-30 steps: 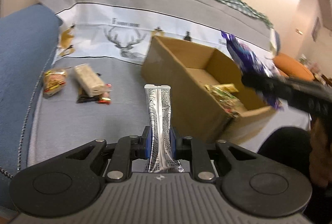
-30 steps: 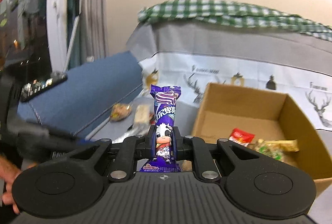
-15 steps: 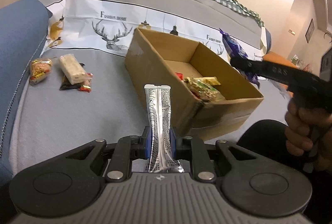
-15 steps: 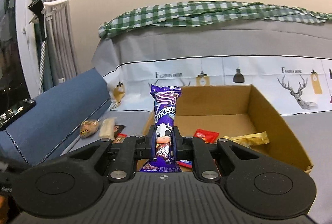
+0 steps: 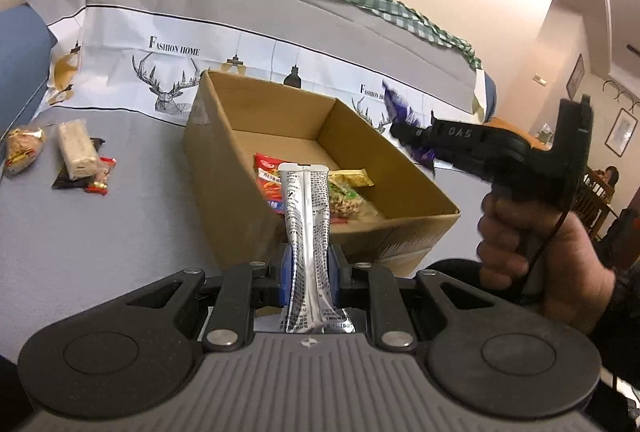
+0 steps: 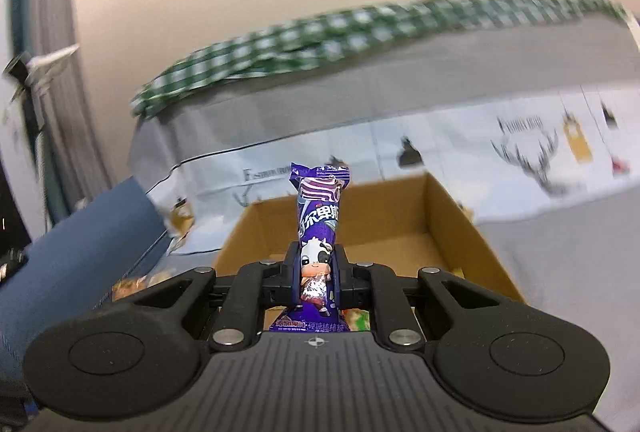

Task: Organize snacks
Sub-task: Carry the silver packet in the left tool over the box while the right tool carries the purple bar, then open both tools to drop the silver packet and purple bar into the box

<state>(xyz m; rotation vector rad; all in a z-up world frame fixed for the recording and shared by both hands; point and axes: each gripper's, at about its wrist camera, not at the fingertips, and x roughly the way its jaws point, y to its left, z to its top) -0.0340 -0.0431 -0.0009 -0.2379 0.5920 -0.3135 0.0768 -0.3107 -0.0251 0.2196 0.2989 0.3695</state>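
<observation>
Two snacks aloft: silver sachet (image 5: 306, 232) clamped upright in left gripper (image 5: 308, 272), purple cow-print candy pack (image 6: 318, 232) pinched in right gripper (image 6: 316, 274), both poised at the cardboard box (image 5: 224, 167) on the grey-covered sofa (image 5: 80, 244). Apparently mid-delivery. Next, likely: lowering over the box, then releasing. Loose snacks (image 5: 78, 159) waiting nearby.

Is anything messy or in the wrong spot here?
Yes. A few snacks lie loose on the grey sofa cover, left of the cardboard box: a white bar on top of a dark packet, and a small bag beside them. Nothing looks spilled or torn.
</observation>
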